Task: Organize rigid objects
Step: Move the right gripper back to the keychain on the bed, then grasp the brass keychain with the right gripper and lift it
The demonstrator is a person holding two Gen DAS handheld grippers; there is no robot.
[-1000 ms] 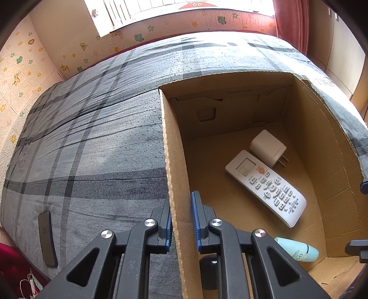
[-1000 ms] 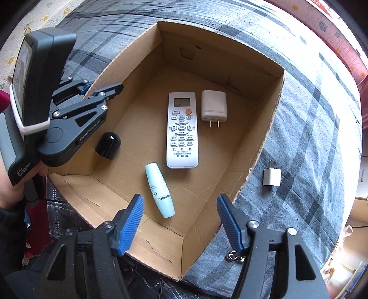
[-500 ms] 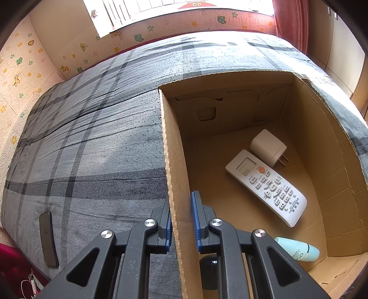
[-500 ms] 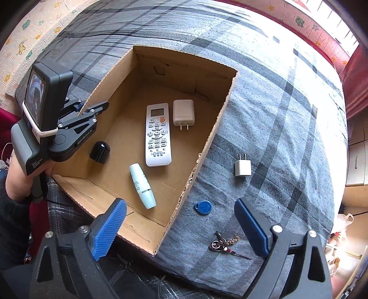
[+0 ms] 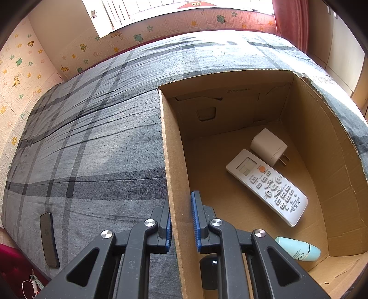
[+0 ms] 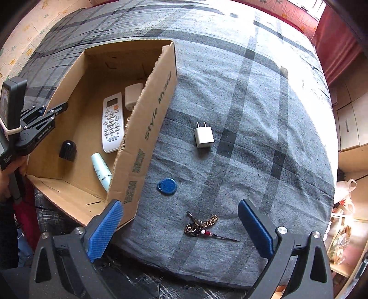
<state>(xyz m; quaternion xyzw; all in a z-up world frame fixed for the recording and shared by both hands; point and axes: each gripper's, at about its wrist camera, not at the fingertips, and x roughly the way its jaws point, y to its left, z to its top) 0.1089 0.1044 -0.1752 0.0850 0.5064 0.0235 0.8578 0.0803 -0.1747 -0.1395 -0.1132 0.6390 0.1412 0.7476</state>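
Note:
A cardboard box (image 6: 147,119) sits on the grey plaid bed. It holds a white remote (image 5: 266,186), a beige charger (image 5: 269,146), a pale green tube (image 5: 299,249) and a black cap (image 6: 67,150). My left gripper (image 5: 181,220) is shut on the box's left wall (image 5: 172,174). My right gripper (image 6: 181,227) is open and empty, over the bed to the right of the box. Below it lie a small white plug (image 6: 204,137), a blue key fob (image 6: 166,185) and a key bunch (image 6: 201,225).
A dark phone (image 5: 48,239) lies near the bed's left edge. The bed's front edge runs just beneath my right gripper. A wall with a window (image 5: 138,13) stands behind the bed. Cupboards (image 6: 349,124) stand on the right.
My right gripper has swung right, from over the box's inside to over the bed beside it. The plug, fob and keys now sit between its fingers. The left gripper has not moved.

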